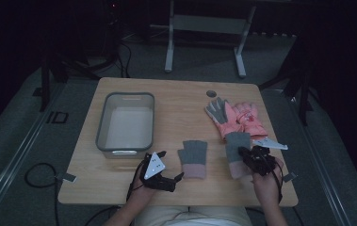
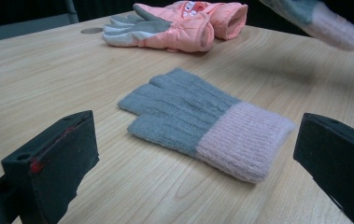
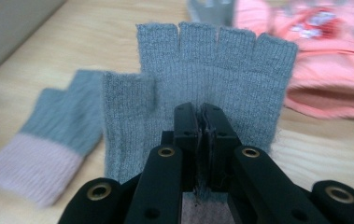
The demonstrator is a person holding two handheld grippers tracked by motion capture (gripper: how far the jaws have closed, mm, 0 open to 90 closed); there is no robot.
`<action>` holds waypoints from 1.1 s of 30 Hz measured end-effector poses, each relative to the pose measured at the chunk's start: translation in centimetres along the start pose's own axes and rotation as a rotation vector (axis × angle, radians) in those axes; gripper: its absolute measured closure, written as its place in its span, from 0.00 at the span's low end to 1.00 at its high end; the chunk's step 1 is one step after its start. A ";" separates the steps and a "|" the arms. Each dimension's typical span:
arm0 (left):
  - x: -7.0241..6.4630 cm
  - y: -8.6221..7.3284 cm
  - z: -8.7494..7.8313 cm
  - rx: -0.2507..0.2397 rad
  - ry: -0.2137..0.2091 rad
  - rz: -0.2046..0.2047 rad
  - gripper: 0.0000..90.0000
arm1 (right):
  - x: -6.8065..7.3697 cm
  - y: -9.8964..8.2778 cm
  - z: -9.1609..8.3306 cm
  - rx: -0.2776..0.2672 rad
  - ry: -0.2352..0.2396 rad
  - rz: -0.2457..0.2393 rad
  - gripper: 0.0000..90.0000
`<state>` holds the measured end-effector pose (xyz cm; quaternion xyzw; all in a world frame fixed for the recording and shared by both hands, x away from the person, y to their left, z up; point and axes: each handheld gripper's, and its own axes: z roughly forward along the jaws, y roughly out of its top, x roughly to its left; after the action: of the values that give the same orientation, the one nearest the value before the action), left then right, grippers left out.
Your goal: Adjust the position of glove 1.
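Note:
Two grey knit fingerless gloves with pink cuffs are in play. One glove [image 1: 193, 155] [image 2: 202, 116] lies flat near the table's front edge. My left gripper [image 1: 171, 165] [image 2: 198, 140] is open just left of it, one jaw on either side of its cuff end, not touching. My right gripper [image 1: 249, 153] [image 3: 205, 116] is shut on the second grey glove [image 1: 237, 143] [image 3: 212, 65] near its cuff. That glove [image 2: 324, 23] hangs lifted off the wood, fingers pointing away from me.
A pair of pink padded gloves [image 1: 239, 117] [image 2: 179, 25] [image 3: 329, 60] lies at the back right of the wooden table [image 1: 176, 103]. A grey plastic bin [image 1: 101, 127] stands on the left. A small round hole [image 1: 211, 93] sits near the far edge.

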<state>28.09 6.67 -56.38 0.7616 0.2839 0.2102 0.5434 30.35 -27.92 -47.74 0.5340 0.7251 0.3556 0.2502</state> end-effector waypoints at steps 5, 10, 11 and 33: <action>0.0 0.0 0.0 -0.002 0.002 -0.002 0.00 | 0.4 -1.6 1.5 0.024 -0.051 0.067 0.95; 0.0 0.0 0.0 -0.002 0.003 -0.002 0.00 | 0.3 -3.1 3.8 0.084 -0.064 0.127 0.95; 0.0 0.0 0.0 -0.002 0.003 -0.001 0.00 | 0.3 -3.3 4.2 0.092 -0.068 0.130 0.95; 0.0 0.0 0.0 0.000 0.000 -0.003 0.00 | -2.2 -2.8 4.7 0.099 0.042 0.009 0.81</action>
<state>28.10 6.66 -56.38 0.7610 0.2850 0.2097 0.5437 32.83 -29.34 -52.84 0.5413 0.7445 0.3316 0.2067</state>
